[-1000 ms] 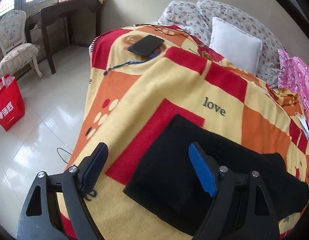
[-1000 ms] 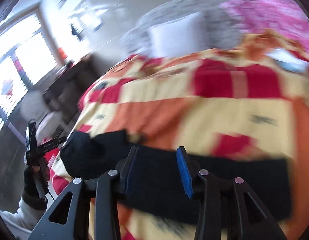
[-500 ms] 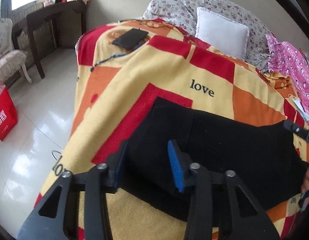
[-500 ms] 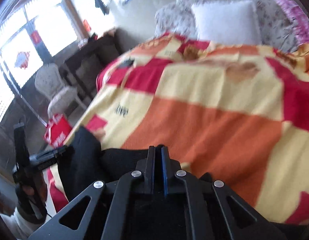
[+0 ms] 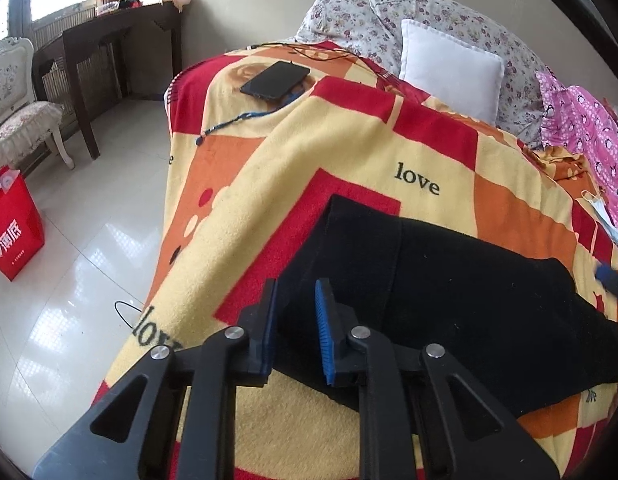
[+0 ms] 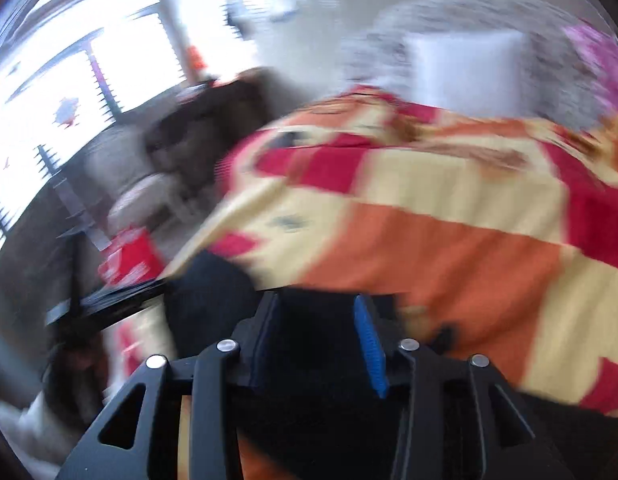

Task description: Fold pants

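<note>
Black pants (image 5: pixel 449 300) lie folded on a red, orange and yellow blanket (image 5: pixel 349 160) on the bed. My left gripper (image 5: pixel 296 300) hovers over the pants' near left corner, jaws partly open with a narrow gap, not gripping cloth. In the blurred right wrist view, my right gripper (image 6: pixel 317 320) is open over the other end of the pants (image 6: pixel 213 292), holding nothing. A tip of the right gripper shows at the right edge of the left wrist view (image 5: pixel 611 280).
A black phone (image 5: pixel 275 80) with a blue cable lies on the far part of the blanket. A white pillow (image 5: pixel 449 68) and pink cloth (image 5: pixel 585 128) sit at the bed's head. A red bag (image 5: pixel 13 224), chair (image 5: pixel 17 112) and dark desk (image 5: pixel 121 40) stand at left.
My right gripper was shut on the pants half a second ago and has opened, moving fast. My left gripper has narrowed from wide open and moved over the pants' corner.
</note>
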`<state>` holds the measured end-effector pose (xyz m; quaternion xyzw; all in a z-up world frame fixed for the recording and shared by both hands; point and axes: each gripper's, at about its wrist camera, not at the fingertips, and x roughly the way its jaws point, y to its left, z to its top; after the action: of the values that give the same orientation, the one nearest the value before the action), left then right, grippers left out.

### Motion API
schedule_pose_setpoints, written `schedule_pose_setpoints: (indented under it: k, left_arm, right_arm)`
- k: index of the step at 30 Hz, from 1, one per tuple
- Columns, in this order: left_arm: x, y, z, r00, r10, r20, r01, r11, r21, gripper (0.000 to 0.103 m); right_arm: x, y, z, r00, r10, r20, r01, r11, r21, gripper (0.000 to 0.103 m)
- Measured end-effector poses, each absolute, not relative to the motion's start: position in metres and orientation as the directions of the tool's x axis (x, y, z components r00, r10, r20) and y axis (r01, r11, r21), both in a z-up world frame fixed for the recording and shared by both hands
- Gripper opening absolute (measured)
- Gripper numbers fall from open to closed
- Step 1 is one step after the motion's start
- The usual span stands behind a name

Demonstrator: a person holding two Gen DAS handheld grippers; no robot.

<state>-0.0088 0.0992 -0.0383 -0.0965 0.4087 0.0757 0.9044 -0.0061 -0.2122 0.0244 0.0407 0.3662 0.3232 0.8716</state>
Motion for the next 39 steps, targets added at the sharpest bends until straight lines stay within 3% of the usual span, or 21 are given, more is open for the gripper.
schedule_pose_setpoints:
  k: [4,12,14,19,21,22,27,30,31,32,35,39]
  left_arm:
    - [-0.009,0.101,-0.037,0.656,0.045,-0.754,-0.221,0.966,-0.135,0.016]
    - [-0.007,0.105,-0.038,0.656,0.024,-0.754,-0.209,0.966,-0.151,0.016]
    - [-0.007,0.106,-0.036,0.659,0.021,-0.752,-0.205,0.967,-0.153,0.016]
    - [-0.016,0.113,-0.017,0.686,0.061,-0.725,-0.211,0.970,-0.118,0.021]
    - [-0.020,0.118,-0.009,0.704,0.082,-0.705,-0.224,0.968,-0.111,0.037]
    - [-0.023,0.121,-0.004,0.715,0.092,-0.693,-0.229,0.967,-0.108,0.039]
    - [-0.019,0.120,-0.003,0.718,0.114,-0.687,-0.233,0.969,-0.082,0.041]
    - [-0.014,0.110,-0.009,0.703,0.100,-0.704,-0.217,0.973,-0.078,0.041]
    - [-0.014,0.108,-0.009,0.704,0.098,-0.703,-0.212,0.974,-0.077,0.041]
    - [-0.014,0.104,-0.009,0.707,0.095,-0.701,-0.205,0.976,-0.074,0.041]
    - [-0.011,0.092,-0.008,0.717,0.085,-0.692,-0.186,0.980,-0.072,0.054]
    - [-0.001,0.075,-0.014,0.718,0.058,-0.694,-0.158,0.984,-0.081,0.059]
  right_arm:
    - [-0.046,-0.148,0.019,0.382,0.695,-0.610,-0.703,0.647,0.297,0.042]
    - [-0.051,-0.060,-0.018,0.382,0.585,-0.716,-0.800,0.596,0.061,0.035]
    - [-0.038,-0.049,-0.028,0.437,0.522,-0.732,-0.772,0.636,-0.007,0.004]
    - [-0.023,-0.061,-0.021,0.328,0.625,-0.709,-0.764,0.617,0.189,0.004]
    - [-0.026,-0.063,-0.007,0.329,0.667,-0.668,-0.768,0.601,0.222,0.004]
    - [-0.029,-0.061,-0.002,0.327,0.677,-0.659,-0.771,0.594,0.228,0.004]
    - [-0.035,-0.039,-0.033,0.261,0.664,-0.701,-0.764,0.586,0.271,0.005]
    - [-0.030,-0.058,-0.034,0.241,0.716,-0.656,-0.712,0.589,0.382,0.018]
    - [-0.029,-0.069,-0.027,0.232,0.731,-0.641,-0.697,0.585,0.415,0.034]
    - [-0.029,-0.085,-0.016,0.262,0.733,-0.628,-0.691,0.597,0.408,0.039]
    - [-0.024,-0.136,0.010,0.448,0.650,-0.614,-0.609,0.725,0.322,0.040]
    - [-0.002,-0.169,0.010,0.551,0.522,-0.651,-0.503,0.831,0.240,0.042]
